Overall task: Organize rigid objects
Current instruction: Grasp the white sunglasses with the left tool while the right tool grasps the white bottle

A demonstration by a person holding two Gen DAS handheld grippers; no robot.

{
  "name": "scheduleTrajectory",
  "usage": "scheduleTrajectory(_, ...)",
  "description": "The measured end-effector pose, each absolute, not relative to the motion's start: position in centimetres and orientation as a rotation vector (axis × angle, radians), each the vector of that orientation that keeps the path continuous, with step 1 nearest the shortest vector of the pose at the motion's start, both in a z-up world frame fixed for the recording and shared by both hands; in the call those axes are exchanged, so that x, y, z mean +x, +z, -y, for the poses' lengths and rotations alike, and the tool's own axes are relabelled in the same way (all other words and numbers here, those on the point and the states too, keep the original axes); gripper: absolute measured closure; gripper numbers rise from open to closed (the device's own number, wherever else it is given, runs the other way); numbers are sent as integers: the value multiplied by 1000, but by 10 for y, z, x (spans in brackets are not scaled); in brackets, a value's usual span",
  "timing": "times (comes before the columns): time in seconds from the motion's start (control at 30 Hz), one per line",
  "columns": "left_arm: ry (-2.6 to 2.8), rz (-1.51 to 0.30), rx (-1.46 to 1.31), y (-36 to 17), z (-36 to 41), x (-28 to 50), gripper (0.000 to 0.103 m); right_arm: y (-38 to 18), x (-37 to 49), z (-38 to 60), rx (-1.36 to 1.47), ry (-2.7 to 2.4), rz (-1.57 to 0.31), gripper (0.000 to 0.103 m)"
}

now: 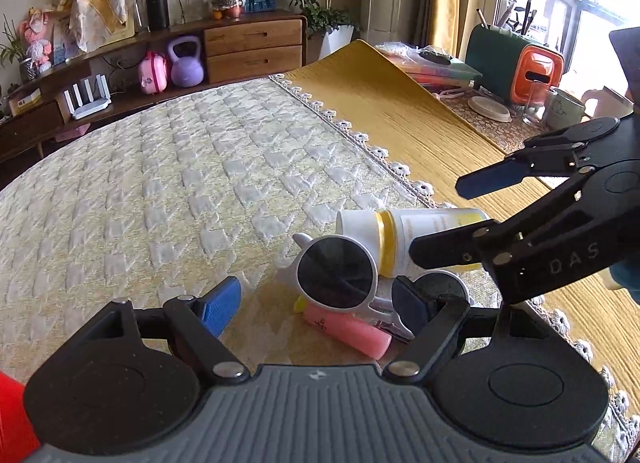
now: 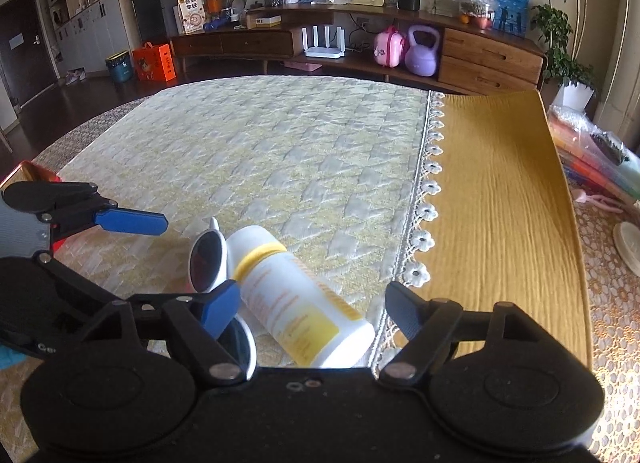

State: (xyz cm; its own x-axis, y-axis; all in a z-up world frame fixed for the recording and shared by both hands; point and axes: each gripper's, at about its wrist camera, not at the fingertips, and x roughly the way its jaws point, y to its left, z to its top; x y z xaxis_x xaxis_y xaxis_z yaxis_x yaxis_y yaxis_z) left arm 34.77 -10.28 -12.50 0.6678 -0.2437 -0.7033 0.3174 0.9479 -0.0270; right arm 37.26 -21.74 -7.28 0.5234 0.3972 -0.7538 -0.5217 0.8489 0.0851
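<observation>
White sunglasses [image 1: 340,271] with round dark lenses lie on the quilted cloth, resting on a pink tube [image 1: 352,333]. My left gripper [image 1: 316,305] is open, and the glasses and tube lie between and just ahead of its blue fingers without touching them. A white bottle [image 2: 296,295] with a yellow band lies on its side beside the glasses. My right gripper [image 2: 312,311] is open and straddles the bottle, with a small gap at each pad. In the left wrist view the right gripper [image 1: 466,215] comes in from the right over the bottle [image 1: 424,231].
A mustard cloth [image 2: 500,203] with a lace edge covers the table's right part. Beyond it stand a green pen holder [image 1: 496,51], an orange box [image 1: 538,73], a glass [image 1: 536,107] and a mug [image 1: 566,109]. A red thing [image 2: 28,175] sits at the left.
</observation>
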Motion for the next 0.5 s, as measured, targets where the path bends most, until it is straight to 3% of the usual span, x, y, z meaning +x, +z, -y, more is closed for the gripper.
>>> scheduleTrajectory(0.5, -426, -777, 21, -133, 96, 362, 25, -88, 381, 225, -33, 566, -910, 35)
